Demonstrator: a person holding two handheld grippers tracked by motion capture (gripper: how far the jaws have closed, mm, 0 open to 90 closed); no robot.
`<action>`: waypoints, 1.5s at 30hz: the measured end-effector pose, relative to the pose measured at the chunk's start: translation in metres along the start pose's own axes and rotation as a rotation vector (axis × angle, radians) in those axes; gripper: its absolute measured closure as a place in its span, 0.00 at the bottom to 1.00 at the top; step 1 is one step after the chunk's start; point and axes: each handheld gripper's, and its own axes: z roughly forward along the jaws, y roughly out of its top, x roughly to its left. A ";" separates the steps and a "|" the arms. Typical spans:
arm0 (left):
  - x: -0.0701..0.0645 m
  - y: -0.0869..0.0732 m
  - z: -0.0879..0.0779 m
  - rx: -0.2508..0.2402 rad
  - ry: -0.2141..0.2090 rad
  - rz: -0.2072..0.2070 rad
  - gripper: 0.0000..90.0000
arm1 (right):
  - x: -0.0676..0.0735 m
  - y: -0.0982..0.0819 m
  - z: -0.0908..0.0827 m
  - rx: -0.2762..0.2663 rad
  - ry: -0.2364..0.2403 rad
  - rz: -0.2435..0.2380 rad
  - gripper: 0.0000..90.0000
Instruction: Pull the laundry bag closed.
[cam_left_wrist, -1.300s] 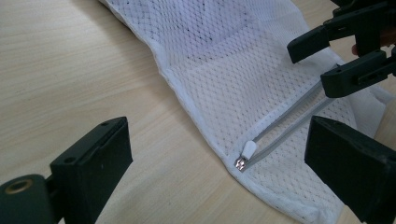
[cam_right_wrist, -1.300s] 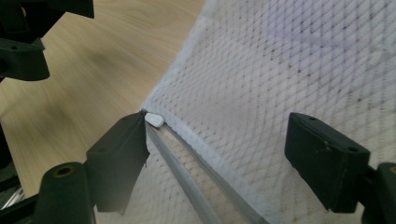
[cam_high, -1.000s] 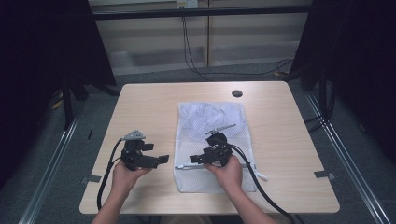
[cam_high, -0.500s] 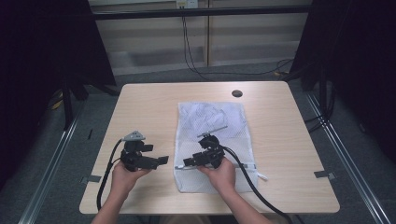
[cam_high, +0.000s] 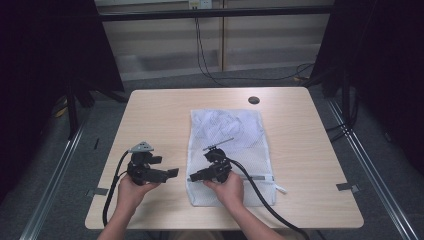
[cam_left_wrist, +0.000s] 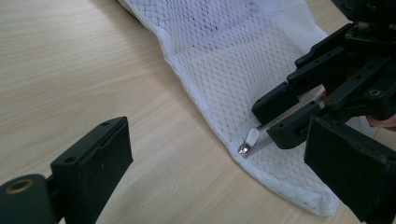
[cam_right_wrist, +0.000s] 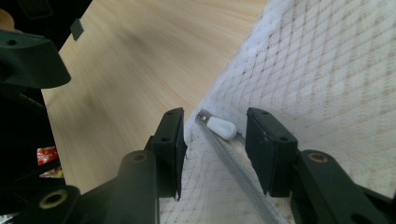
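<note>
zipper pull sits between your right jaws

your right gripper (cam_right_wrist: 214, 140) has just been closing, pads not yet on the white zipper pull (cam_right_wrist: 221, 127) at the mesh laundry bag's (cam_high: 227, 125) near-left corner; the high view hides that pull. your left gripper (cam_left_wrist: 224, 182) stands open over bare table (cam_left_wrist: 70, 70), its jaws cut off.

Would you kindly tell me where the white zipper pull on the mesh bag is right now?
In the right gripper view, the white zipper pull lies at the mesh bag's edge nearest the left gripper, between the open right tongs and untouched.
</note>
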 end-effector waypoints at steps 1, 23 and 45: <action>0.000 0.000 0.000 0.002 0.001 0.001 0.08 | 0.000 0.000 0.002 0.000 0.001 -0.006 0.66; 0.002 -0.003 -0.004 0.004 0.004 -0.013 0.08 | 0.001 0.004 0.014 0.013 0.056 0.040 0.81; 0.001 -0.005 -0.003 0.009 -0.006 -0.043 0.08 | -0.001 0.007 0.011 0.008 0.064 0.050 0.95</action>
